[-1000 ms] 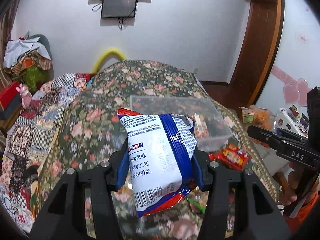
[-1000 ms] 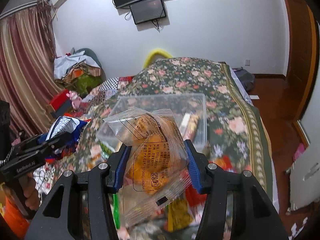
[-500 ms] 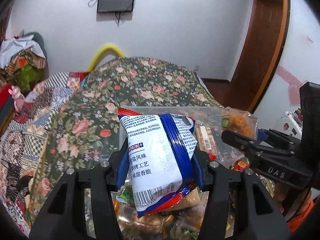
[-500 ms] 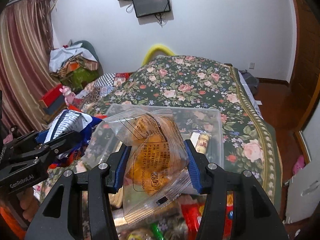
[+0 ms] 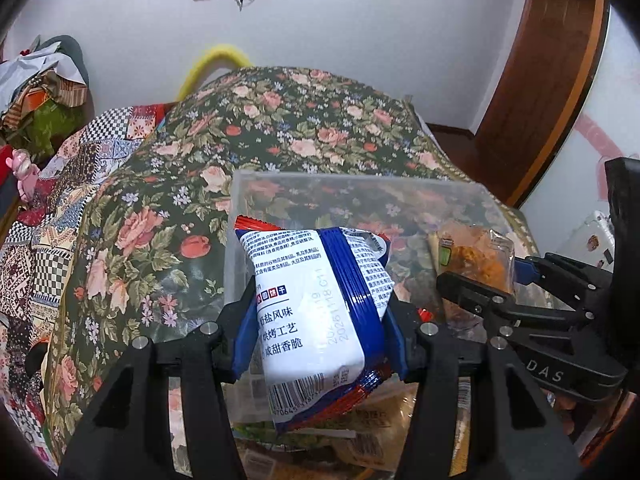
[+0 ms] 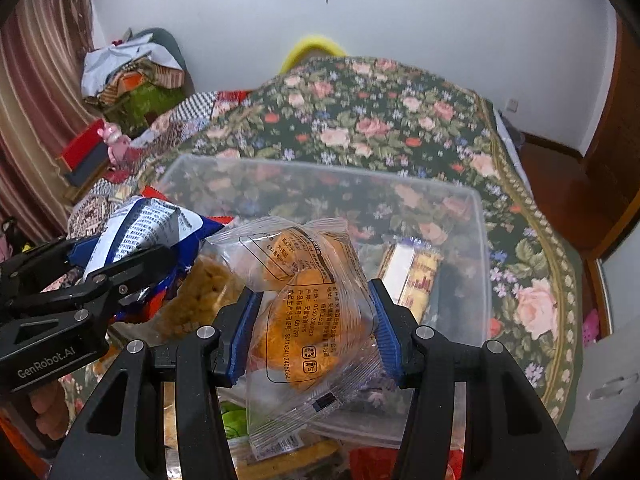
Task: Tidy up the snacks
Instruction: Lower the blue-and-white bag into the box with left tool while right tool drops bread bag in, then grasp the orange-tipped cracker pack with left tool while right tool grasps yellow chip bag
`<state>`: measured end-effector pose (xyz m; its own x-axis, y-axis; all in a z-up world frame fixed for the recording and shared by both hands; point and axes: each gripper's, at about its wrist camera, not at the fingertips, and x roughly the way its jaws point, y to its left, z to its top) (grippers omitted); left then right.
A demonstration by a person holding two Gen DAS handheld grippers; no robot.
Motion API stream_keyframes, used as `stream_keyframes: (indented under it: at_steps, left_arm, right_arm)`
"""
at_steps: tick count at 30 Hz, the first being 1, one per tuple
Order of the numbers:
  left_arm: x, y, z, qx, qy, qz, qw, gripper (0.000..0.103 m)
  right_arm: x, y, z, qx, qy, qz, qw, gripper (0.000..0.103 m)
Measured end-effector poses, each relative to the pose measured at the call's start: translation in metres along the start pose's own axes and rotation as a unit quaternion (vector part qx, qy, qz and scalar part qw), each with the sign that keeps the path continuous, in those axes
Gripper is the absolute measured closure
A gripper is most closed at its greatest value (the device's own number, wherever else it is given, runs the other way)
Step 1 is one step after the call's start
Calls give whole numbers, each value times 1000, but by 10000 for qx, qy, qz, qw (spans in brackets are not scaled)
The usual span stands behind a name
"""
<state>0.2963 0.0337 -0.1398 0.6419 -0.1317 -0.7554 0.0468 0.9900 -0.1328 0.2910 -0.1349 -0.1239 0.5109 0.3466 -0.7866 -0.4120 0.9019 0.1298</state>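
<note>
Both grippers are showing black frames, blue ribbed pads and silver screws. The left gripper [image 5: 316, 332] is bearing "GenRobot.AI" lettering; the right gripper [image 6: 314, 332] is wearing "DAS".

Lit evenly by soft indoor light, with no source in view and no hard shadows. Exposed brightly on the white wall [image 5: 360, 40], dimmer along the curtain [image 6: 36, 92] at the left. Bent strongly by the fisheye, with black vignetting in every corner. Focused sharply on the printed blue-and-white packet [image 5: 316, 316] and the clear wrapper [image 6: 304, 320]. Marked by pale sheen on that wrapper and hazy reflections on the clear bin [image 6: 482, 240]. Softened slightly over the floral bedspread [image 5: 304, 120] and the lowest snacks.
</note>
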Motion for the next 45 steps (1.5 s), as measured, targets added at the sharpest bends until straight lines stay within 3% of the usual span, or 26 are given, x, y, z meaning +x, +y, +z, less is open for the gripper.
stream_keyframes:
  at_steps: [6,9,13,20,27,35,45]
  left_arm:
    - [6,-2,-3,36,204,-25,9998,46]
    - [0,-3,-4,21,173,-27,9998,44]
    - [-25,-4,-4,69,-105,-77,9999,39]
    - [-85,-17,-10,440,-656,-20,9969,27]
    - [-130,-20,-32,535,-842,22,9950,18]
    - [-145,-13,-71,432,-568,71,9974,12]
    - [-113,3,-123,358,156,209,9990,11]
  right_arm:
    - [3,3,-5,-42,137,-82,9999,52]
    - [2,4,-5,-48,136,-58,9999,42]
    - [-16,8,-6,-148,-64,-172,9997,33]
    - [-67,15,-13,-238,-506,-188,9983,28]
    - [-118,19,-33,-239,-876,-164,9957,22]
    - [-145,7,-75,67,-865,-153,9961,21]
    - [-125,-22,-134,542,-176,-287,9980,21]
